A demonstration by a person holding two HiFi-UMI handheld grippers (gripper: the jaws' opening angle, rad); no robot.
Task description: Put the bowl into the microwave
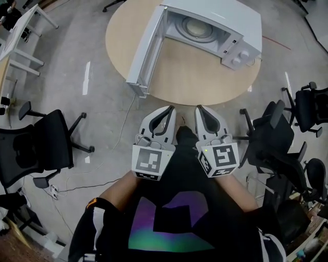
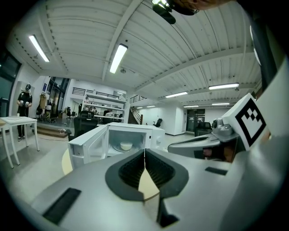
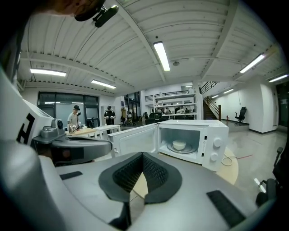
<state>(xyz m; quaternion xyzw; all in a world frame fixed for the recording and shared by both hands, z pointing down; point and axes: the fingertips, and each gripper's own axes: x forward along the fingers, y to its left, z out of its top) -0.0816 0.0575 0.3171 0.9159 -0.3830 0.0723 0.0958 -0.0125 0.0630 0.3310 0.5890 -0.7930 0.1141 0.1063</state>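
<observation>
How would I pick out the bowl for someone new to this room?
Find the round wooden table with the white microwave on it, its door swung open. Inside, on the glass turntable, sits the bowl: small, off-white, the only dish in there.

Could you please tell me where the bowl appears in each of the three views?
Head view: bowl top centre, inside the microwave.
Left gripper view: bowl left of centre, in the cavity.
Right gripper view: bowl right of centre, in the cavity.
Shared landmark: the open door, left of the bowl everywhere.
</observation>
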